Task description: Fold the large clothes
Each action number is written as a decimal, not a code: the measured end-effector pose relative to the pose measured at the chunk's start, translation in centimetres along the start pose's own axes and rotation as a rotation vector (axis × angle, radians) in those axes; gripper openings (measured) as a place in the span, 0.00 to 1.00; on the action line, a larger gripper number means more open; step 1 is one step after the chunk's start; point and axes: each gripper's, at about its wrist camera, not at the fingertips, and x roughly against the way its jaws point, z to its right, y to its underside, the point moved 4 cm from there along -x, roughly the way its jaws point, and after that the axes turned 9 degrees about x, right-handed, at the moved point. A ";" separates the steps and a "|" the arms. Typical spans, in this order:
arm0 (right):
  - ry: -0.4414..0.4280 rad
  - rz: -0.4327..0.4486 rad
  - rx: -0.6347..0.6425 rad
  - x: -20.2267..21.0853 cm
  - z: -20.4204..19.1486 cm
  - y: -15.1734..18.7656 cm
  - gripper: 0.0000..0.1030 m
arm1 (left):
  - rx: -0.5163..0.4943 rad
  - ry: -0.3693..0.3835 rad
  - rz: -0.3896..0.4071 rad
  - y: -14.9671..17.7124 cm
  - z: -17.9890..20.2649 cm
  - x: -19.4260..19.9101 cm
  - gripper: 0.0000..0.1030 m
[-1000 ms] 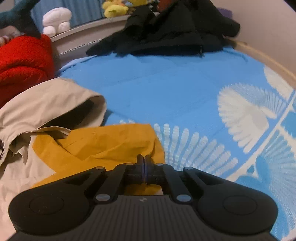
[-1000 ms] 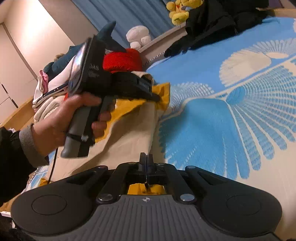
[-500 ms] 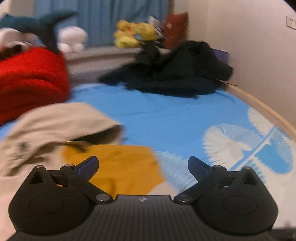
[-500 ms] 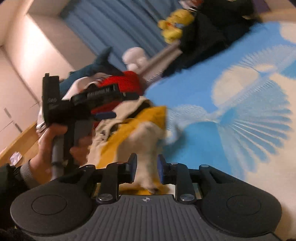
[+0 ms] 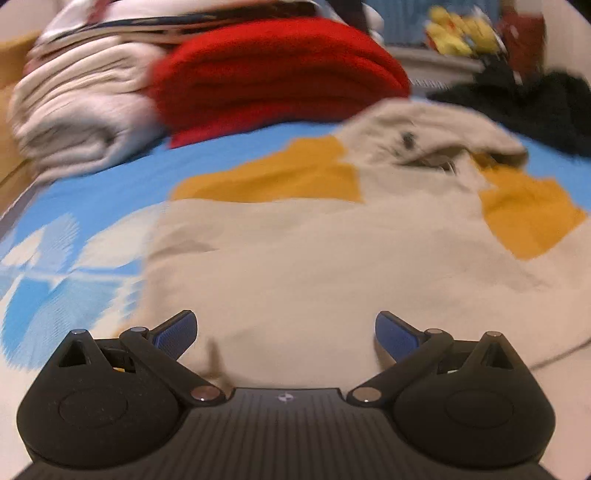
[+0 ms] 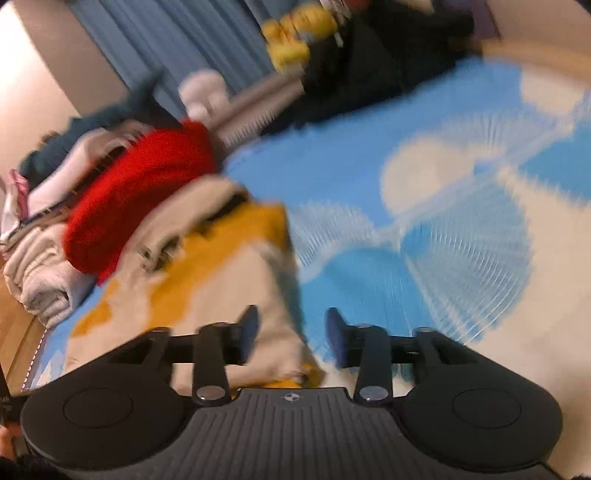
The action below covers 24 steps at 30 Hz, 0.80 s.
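A beige and mustard-yellow hooded garment (image 5: pixel 314 251) lies folded on the blue and white bedspread (image 5: pixel 74 240); its hood points toward the headboard. It also shows in the right wrist view (image 6: pixel 229 280). My left gripper (image 5: pixel 284 332) is open and empty, just above the garment's beige body. My right gripper (image 6: pixel 291 332) is open and empty over the garment's right edge, where cloth meets the bedspread (image 6: pixel 443 229). Both views are motion-blurred.
A folded red garment (image 5: pixel 277 74) and a stack of white folded clothes (image 5: pixel 77 107) sit behind the garment. A black clothes pile (image 6: pixel 369 62) and yellow plush toys (image 6: pixel 295 33) lie at the far end. A wooden bed edge (image 6: pixel 14 332) runs on the left.
Both grippers were shut on the garment's cloth a second ago; both have opened and let go. The left gripper swung left to face the garment; the right one pulled back.
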 end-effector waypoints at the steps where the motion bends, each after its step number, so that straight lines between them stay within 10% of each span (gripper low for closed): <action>1: 0.005 0.023 0.016 1.6 -0.9 -0.4 0.59 | 0.020 0.010 0.003 0.0 -1.5 1.7 1.00; 13: 0.070 -0.004 0.250 16.3 -20.2 3.1 0.95 | 0.079 0.023 0.008 6.6 -10.9 22.0 1.00; 24: 0.027 -0.012 0.368 22.8 -28.5 5.5 0.96 | 0.079 0.035 0.141 6.5 -13.9 33.1 1.00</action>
